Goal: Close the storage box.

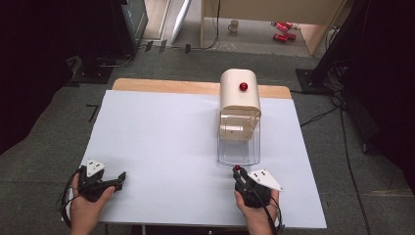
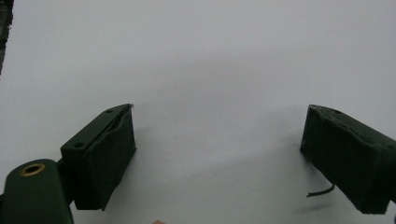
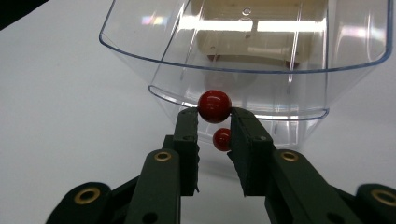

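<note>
Between the right hand-held gripper (image 3: 214,122) tips sat a red ball (image 3: 214,106), clamped, just short of the clear bin (image 3: 243,51) ahead (left hand-held gripper (image 2: 217,154) spread, idle). Best carried level, released over the rim.

Even overhead light is falling on the white table (image 1: 161,147), while the room's left and right edges are sinking into near black. The high view is looking soft and low in detail. In the left gripper view, faint shadows are pooling under the dark jaws, and the near jaw parts are blurring. In the right gripper view, bright ceiling lights are glaring off the clear bin (image 3: 252,65), and the red ball (image 3: 214,106) is catching a small highlight.
</note>
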`<act>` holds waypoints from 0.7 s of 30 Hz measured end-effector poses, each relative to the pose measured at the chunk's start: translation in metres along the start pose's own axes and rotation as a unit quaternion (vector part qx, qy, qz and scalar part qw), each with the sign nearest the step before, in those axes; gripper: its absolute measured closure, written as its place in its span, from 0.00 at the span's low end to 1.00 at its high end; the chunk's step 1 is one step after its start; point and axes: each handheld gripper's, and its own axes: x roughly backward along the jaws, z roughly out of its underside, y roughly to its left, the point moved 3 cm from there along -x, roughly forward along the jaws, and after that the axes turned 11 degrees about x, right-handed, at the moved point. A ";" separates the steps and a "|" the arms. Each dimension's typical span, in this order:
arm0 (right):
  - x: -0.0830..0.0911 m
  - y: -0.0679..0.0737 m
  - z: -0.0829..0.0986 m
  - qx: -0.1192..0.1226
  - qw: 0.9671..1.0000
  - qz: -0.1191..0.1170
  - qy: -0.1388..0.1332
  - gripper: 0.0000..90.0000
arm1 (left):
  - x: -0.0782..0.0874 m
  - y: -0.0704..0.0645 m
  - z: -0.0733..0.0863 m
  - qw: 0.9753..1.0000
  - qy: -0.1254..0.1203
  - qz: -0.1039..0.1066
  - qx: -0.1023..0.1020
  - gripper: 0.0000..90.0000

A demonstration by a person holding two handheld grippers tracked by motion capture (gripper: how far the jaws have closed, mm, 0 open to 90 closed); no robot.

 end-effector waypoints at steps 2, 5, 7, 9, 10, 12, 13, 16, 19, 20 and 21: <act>0.000 0.000 0.000 -0.001 1.000 0.003 -0.001 0.82 | 0.000 0.000 0.000 1.000 0.000 0.000 0.000 0.11; -0.001 0.000 -0.001 -0.002 1.000 0.005 -0.001 0.82 | 0.000 0.000 0.000 1.000 0.000 0.000 0.000 0.11; -0.001 0.001 -0.001 -0.003 1.000 0.006 -0.002 0.82 | 0.000 0.000 0.000 1.000 0.000 0.000 0.000 0.11; -0.002 0.002 -0.001 -0.005 1.000 0.011 -0.002 0.82 | 0.000 0.000 0.000 1.000 0.000 0.000 0.000 0.11; -0.003 0.002 -0.001 -0.006 1.000 0.012 -0.003 0.82 | 0.000 0.000 0.000 1.000 0.000 0.000 0.000 0.11; -0.004 0.002 -0.001 -0.009 1.000 0.013 -0.004 0.82 | 0.000 0.000 0.000 1.000 0.000 0.000 0.000 0.11; -0.004 0.002 -0.001 -0.010 1.000 0.014 -0.004 0.83 | 0.000 0.000 0.000 1.000 0.000 0.000 0.000 0.11; -0.003 0.003 -0.001 -0.008 1.000 0.016 -0.005 0.83 | 0.000 0.000 0.000 1.000 0.000 0.000 0.000 0.11; -0.002 0.003 -0.002 -0.006 1.000 0.016 -0.006 0.84 | 0.000 0.000 0.000 1.000 0.000 0.000 0.000 0.11; -0.002 0.002 -0.002 -0.006 1.000 0.017 -0.006 0.84 | 0.000 0.000 0.000 1.000 0.000 0.000 0.000 0.11; -0.001 0.003 -0.003 -0.006 1.000 0.017 -0.007 0.84 | 0.000 0.000 0.000 1.000 0.000 0.000 0.000 0.11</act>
